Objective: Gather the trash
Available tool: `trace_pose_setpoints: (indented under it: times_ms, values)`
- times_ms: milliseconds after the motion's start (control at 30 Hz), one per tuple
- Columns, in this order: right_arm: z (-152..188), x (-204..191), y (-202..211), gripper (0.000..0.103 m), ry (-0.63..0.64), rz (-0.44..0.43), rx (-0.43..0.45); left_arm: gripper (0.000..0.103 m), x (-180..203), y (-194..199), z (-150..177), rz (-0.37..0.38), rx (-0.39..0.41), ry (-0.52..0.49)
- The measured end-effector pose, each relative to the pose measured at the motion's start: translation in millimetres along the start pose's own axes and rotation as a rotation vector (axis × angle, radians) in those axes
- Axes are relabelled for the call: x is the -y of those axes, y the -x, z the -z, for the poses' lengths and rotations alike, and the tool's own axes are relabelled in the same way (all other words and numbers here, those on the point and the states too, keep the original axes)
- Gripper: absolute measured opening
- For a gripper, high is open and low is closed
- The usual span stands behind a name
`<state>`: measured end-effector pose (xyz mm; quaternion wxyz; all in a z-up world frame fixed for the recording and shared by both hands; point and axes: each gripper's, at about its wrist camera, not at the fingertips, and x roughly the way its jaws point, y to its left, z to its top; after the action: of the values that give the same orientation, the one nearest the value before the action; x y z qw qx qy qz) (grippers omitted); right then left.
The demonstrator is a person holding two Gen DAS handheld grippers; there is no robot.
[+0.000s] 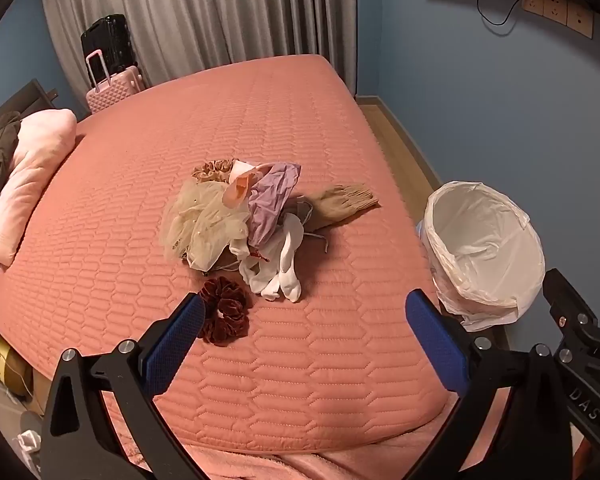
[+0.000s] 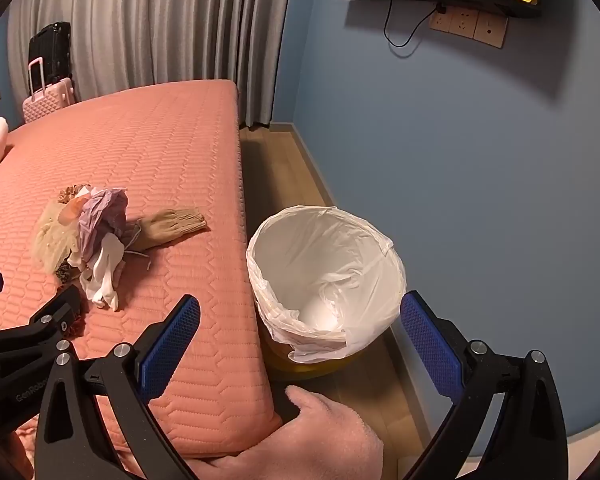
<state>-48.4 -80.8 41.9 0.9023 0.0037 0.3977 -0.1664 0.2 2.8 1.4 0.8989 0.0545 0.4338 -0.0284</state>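
Note:
A heap of scraps [image 1: 240,216] [image 2: 92,236] lies mid-bed: beige tulle, crumpled lilac paper, white socks, a tan sock [image 1: 346,200] [image 2: 172,224]. A dark red velvet scrunchie [image 1: 224,314] lies apart at its near side. My left gripper [image 1: 304,312] hovers open above the quilt, its left pad beside the scrunchie, nothing between the fingers. A bin [image 1: 484,252] [image 2: 324,276] lined with a white bag stands on the floor beside the bed. My right gripper [image 2: 300,316] is open over the bed edge and the bin, holding nothing.
The pink quilted bed [image 1: 300,120] [image 2: 160,140] fills the left. A pink pillow [image 1: 32,184] and dark clothing lie at its head. Suitcases [image 1: 112,72] stand by the grey curtain. A pink fleece blanket [image 2: 320,432] hangs near the bin. A blue wall runs along the right.

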Motion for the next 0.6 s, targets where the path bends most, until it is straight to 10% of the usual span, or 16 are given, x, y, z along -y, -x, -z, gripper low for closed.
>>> trace_pose_setpoints:
  times_ms: [600]
  values:
    - [-3.8,5.1,1.1,0.097,0.001,0.011,0.002,0.096,-0.4,1.0,-2.7,0.003,0.013,0.000]
